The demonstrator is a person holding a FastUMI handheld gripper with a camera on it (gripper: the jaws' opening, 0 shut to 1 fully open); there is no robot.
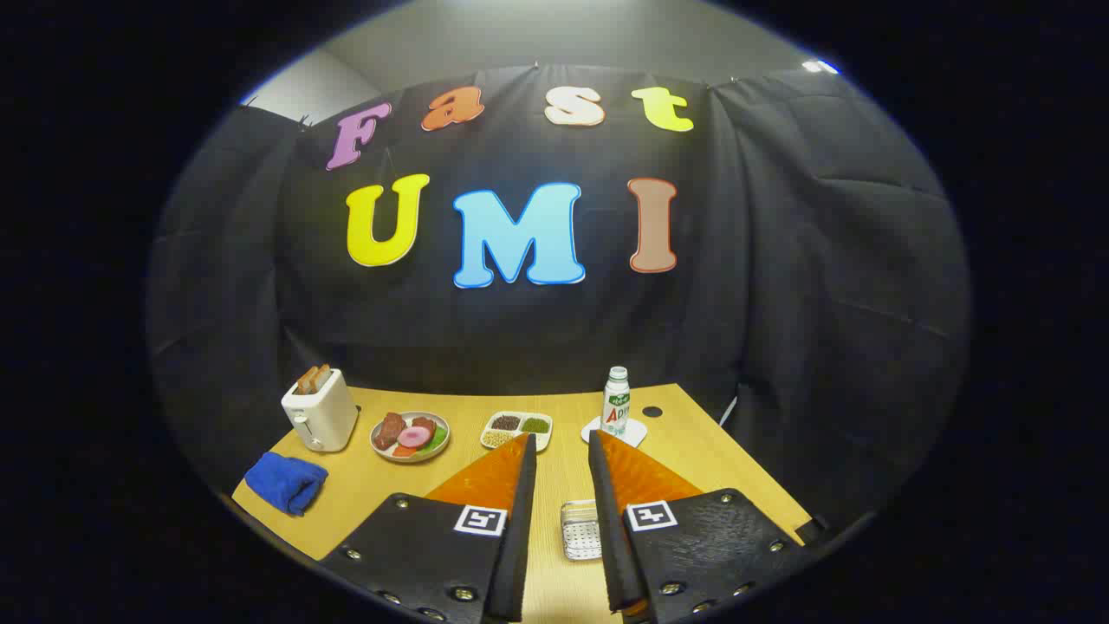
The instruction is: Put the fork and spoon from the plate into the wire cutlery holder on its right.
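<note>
Pale wooden table (pixel 537 498) lies below; the gripper (pixel 561 455) hovers high, fingers spread and empty, framing the small clear wire-like holder (pixel 580 529), likely for overview.

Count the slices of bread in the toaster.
2 slices, side by side in the toaster left of the food plate. Gripper open, holding nothing.

Matt wood-grain table (pixel 693 442), glossy white toaster (pixel 319 414), soft blue cloth (pixel 286 482)
</note>
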